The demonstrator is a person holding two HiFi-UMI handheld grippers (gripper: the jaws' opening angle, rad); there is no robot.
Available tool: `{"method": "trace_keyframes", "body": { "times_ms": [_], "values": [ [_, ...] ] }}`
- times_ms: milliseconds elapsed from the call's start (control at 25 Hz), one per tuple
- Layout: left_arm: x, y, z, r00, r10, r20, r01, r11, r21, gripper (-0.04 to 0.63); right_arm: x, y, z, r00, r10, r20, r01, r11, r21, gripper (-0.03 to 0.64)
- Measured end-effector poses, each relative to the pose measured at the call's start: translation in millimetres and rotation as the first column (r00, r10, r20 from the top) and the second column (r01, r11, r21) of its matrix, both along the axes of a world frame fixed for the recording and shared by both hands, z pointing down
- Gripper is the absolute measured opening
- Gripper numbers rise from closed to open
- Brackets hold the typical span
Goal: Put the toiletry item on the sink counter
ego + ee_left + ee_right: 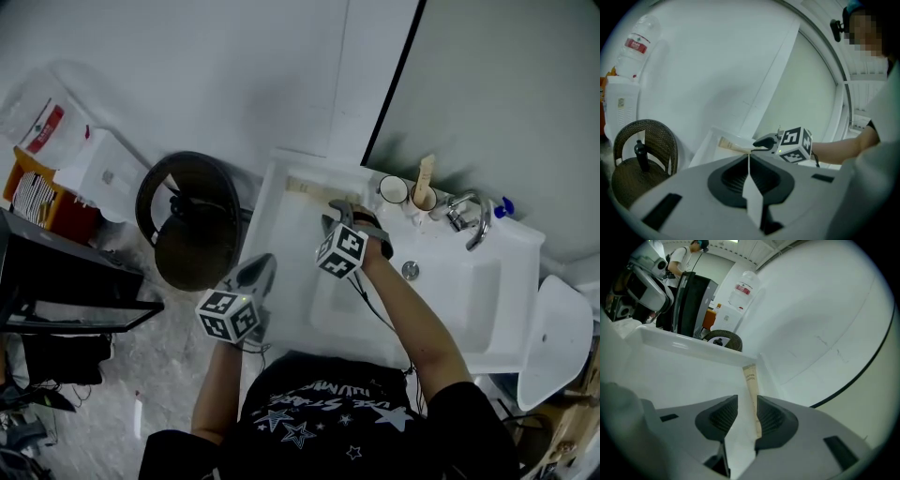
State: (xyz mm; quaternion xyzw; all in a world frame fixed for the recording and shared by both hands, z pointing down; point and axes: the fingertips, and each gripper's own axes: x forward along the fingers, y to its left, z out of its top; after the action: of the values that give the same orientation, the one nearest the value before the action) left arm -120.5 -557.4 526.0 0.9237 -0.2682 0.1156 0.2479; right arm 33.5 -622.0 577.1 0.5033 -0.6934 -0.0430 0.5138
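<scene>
Here's the tube (309, 188), flat on the counter (274, 217). It lies along the back edge by the wall, left of the basin (450, 291). One end points to the counter's far left corner, and the other is just beside the right gripper (339, 214).

That gripper hangs over the back of the counter, tilted down, fingers spread wide. In its own view the tube shows in the gap between the two dark pads and runs away from them across the white top. The near end sits closer to the right-hand pad. I can't tell if it touches, and neither pad is pressing on it.

The left gripper (261, 270) is off to the side, over the counter's front left edge. Its fingers are closed together with nothing between them.

Right of the tube, a white cup (394, 190) stands at the back. Next to it, a second cup (424, 200) holds a wooden stick. The tap (472, 222) curves over the basin beyond them.

On the floor to the left stands a dark wicker chair (192, 225). Further left, a big water bottle (37, 117) is up on its white stand.
</scene>
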Motion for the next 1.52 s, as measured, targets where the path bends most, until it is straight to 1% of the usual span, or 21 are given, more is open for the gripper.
{"method": "trace_keyframes", "body": {
  "times_ms": [200,360,520,680,760,880,1200,1520],
  "values": [
    [4,23,-5,1.000,-0.016,0.006,0.016,1.000,0.008,0.020,-5,27,-4,0.998,-0.006,0.057,0.007,1.000,-0.006,0.135],
    [11,43,-11,0.999,-0.041,0.003,0.041,0.999,0.018,0.020,-3,51,-11,0.997,-0.023,0.076,0.022,1.000,0.018,0.126],
    [20,67,-18,0.998,-0.058,0.003,0.058,0.998,0.035,0.020,3,77,-18,0.993,-0.014,0.116,0.010,0.999,0.030,0.097],
    [27,91,-21,0.997,-0.076,0.008,0.076,0.996,0.049,0.020,12,103,-28,0.987,-0.011,0.158,0.001,0.998,0.062,0.049],
    [32,101,-22,0.996,-0.085,0.009,0.084,0.995,0.051,0.020,15,117,-29,0.984,-0.025,0.176,0.015,0.998,0.060,0.029],
    [40,116,-22,0.995,-0.094,0.011,0.094,0.994,0.057,0.020,20,138,-26,0.981,-0.056,0.184,0.049,0.998,0.045,0.017],
    [66,155,-28,0.994,-0.106,0.014,0.105,0.992,0.076,0.020,42,177,-32,0.967,-0.062,0.248,0.053,0.998,0.043,0.014],
    [77,199,-28,0.989,-0.148,0.022,0.145,0.986,0.086,0.020,53,226,-28,0.948,-0.080,0.308,0.073,0.997,0.034,0.014]
  ]
}}
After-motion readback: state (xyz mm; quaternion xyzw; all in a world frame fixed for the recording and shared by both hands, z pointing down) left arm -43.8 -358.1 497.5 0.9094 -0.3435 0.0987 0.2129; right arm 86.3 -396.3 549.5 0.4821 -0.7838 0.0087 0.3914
